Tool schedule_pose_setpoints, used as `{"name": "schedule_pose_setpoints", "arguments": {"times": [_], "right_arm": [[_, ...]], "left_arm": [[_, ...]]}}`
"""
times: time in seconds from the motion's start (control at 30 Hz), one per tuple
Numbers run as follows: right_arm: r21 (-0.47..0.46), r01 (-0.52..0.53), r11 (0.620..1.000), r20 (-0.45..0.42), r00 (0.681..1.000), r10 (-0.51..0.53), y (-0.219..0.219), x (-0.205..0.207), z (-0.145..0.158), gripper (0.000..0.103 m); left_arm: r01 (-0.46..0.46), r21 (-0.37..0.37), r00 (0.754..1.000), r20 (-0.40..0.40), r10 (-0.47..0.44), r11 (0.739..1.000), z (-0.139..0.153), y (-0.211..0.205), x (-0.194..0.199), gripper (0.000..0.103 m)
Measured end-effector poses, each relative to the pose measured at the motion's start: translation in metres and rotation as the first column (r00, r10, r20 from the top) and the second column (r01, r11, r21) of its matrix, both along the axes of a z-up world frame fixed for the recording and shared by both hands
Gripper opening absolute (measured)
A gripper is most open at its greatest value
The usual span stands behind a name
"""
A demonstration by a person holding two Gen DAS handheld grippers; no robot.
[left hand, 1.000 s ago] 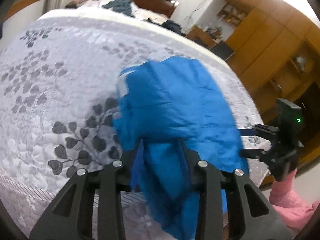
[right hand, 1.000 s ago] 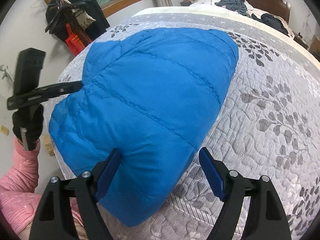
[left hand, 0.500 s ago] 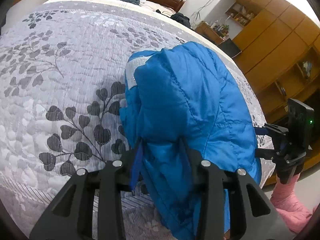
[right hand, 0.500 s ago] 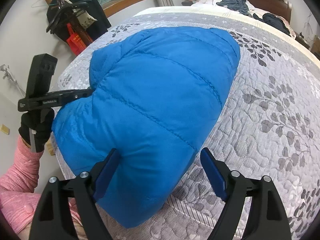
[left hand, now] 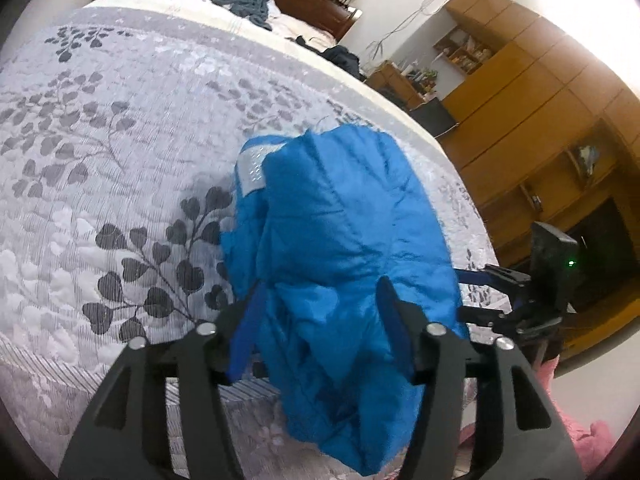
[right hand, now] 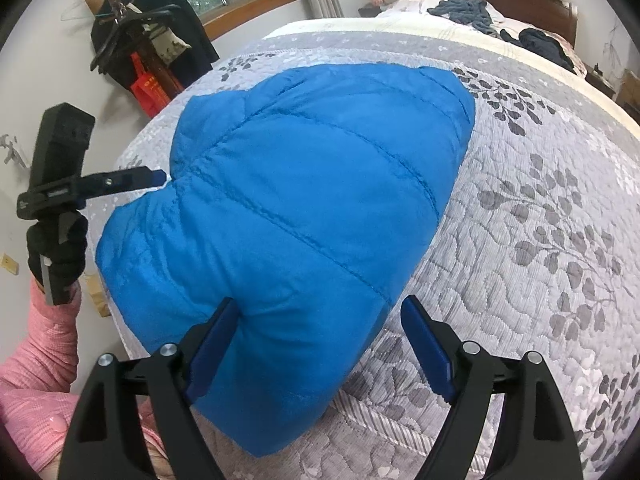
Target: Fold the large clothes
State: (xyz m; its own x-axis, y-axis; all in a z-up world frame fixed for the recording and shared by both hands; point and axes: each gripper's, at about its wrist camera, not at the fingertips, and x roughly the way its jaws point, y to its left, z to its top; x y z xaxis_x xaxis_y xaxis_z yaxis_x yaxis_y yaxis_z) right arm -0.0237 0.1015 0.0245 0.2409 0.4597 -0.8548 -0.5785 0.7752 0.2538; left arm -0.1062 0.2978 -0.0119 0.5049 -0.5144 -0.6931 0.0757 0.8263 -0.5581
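Left wrist view: a blue puffer jacket (left hand: 340,240) lies bunched near the front edge of a bed (left hand: 120,160) covered in a grey quilt printed with dark leaves. The left hand-held gripper (left hand: 316,320) points forward over that edge, its two blue-padded fingers set apart with a fold of the jacket bulging up between them. The fabric touches both pads, but I cannot tell whether it is truly pinched. The jacket's lower end droops over the bed edge, below the fingers. A pale label patch shows on the jacket's far left side. To the right of the jacket, the right hand-held gripper (left hand: 476,296) comes in sideways, fingertips at the jacket's right edge; a green light glows on its black body. A pink sleeve (left hand: 576,432) shows in the lower right corner. Wooden cabinets (left hand: 540,120) stand beyond the jacket to the right.

Right wrist view: the jacket (right hand: 312,208) fills the centre, its quilted seams running across, one end hanging off the bed (right hand: 540,240). The right hand-held gripper (right hand: 320,344) has its fingers spread wide; the left finger presses against the jacket's hanging corner, the right finger stands clear over the quilt. To the left of the jacket, a black-gloved hand (right hand: 58,248) on a pink-sleeved arm holds the left hand-held gripper (right hand: 156,178) level, its tips reaching the jacket's left side. A coat rack (right hand: 148,40) with dark clothes stands behind the jacket, below a window.
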Motion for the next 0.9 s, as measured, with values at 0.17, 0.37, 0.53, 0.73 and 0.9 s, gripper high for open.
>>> {"name": "schedule_pose_setpoints", "arguments": {"times": [0.17,0.37,0.53,0.73,0.9], "right_arm": [[0.007,-0.007,1.000,0.005,1.000,0.007,0.001,-0.001,0.003,0.084],[0.074,0.002,0.997,-0.029,1.000,0.000,-0.002,0.007,0.005,0.084],[0.175,0.062,0.983,-0.108,0.993,-0.043,-0.019,0.025,-0.001,0.085],[0.304,0.132,0.943,-0.221,0.973,-0.065,-0.040,0.046,-0.020,0.087],[0.385,0.177,0.906,-0.288,0.955,-0.064,-0.052,0.064,-0.039,0.090]], "left_arm": [[0.013,0.042,0.999,0.030,-0.014,0.999,0.009,-0.004,0.006,0.071],[0.029,0.057,0.999,0.020,-0.030,0.998,0.006,-0.006,0.021,0.074],[0.042,0.054,0.999,-0.001,-0.042,0.998,-0.002,-0.006,0.031,0.076],[0.075,0.028,0.997,-0.021,-0.074,0.997,-0.016,-0.006,0.036,0.079],[0.094,-0.046,0.994,-0.053,-0.097,0.994,-0.037,-0.003,0.045,0.086]]}}
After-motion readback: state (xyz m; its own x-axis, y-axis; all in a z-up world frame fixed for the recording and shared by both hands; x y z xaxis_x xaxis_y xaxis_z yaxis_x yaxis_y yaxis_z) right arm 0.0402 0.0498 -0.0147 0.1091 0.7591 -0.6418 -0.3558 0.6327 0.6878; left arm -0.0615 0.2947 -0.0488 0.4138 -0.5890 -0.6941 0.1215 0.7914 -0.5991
